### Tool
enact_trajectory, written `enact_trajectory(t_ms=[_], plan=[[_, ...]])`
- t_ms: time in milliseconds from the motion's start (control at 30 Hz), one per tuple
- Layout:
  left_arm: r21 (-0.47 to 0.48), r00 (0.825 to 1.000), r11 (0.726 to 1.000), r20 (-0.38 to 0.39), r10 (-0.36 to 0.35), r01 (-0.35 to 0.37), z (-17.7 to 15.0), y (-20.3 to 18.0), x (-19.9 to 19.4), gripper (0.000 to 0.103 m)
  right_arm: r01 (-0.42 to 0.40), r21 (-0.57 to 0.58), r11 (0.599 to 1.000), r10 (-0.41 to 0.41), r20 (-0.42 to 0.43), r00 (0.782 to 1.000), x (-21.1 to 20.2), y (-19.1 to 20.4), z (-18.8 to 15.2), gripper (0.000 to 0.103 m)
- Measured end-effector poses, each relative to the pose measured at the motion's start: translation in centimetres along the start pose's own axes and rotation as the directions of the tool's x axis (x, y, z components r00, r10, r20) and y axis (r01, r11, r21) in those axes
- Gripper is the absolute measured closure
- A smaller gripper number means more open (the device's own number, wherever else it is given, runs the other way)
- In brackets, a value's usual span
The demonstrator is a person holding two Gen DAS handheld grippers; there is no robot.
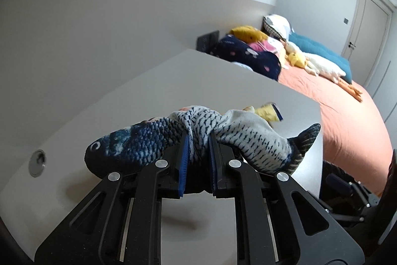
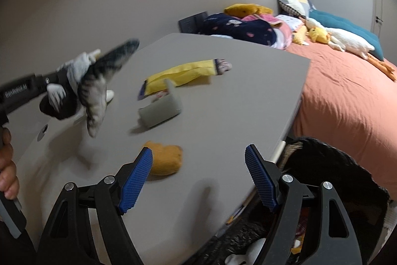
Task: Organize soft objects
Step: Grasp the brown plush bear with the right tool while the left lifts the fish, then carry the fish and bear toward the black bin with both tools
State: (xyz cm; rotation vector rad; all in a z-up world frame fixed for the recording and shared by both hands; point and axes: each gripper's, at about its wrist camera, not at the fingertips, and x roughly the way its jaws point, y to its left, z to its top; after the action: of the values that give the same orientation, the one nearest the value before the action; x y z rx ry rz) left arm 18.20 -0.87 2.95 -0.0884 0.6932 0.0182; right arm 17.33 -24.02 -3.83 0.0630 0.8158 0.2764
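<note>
A plush fish, dark blue at the head and grey-scaled toward the tail, is pinched at its middle by my left gripper, which is shut on it. The right wrist view shows that same fish blurred and lifted above the grey table, held by the left gripper. My right gripper stands open over the table's near edge, holding nothing. Just beyond its left finger lies an orange plush. Farther back are a grey plush and a long yellow plush.
A bed with an orange sheet lies to the right, piled with pillows, blankets and a duck plush. A dark container sits below the table's right edge. A cable hole marks the table's left side.
</note>
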Motion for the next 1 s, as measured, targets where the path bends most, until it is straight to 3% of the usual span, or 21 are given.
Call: enact_trajectory(t_ms=[167,300,600,1000], plan=[[-0.019,0.998,0.999,0.038,0.050,-0.049,0.7,1.3,-1.3,0.089,-0.009,-0.025,1.000,0.009,-0.027,1.000,1.8,1.6,-0.1,0.026],[-0.071,0.995,0.994,0.047,0.091,-0.088,1.3,3.4,-2.0,0.089,-0.019,-0.043,0.999,0.017,-0.046,0.999,2.9,2.6,-0.1,0.032],[-0.145,0.994,0.985,0.043,0.103,-0.096,1.5,6.1,-2.8,0.089,-0.017,-0.083,0.996,0.010,-0.093,0.996,4.4,3.8,-0.6,0.068],[-0.120,0.997,0.991,0.028,0.069,-0.065,1.5,5.1,-2.6,0.089,-0.021,-0.078,0.997,0.017,-0.057,0.998,2.9,3.8,-0.9,0.068]])
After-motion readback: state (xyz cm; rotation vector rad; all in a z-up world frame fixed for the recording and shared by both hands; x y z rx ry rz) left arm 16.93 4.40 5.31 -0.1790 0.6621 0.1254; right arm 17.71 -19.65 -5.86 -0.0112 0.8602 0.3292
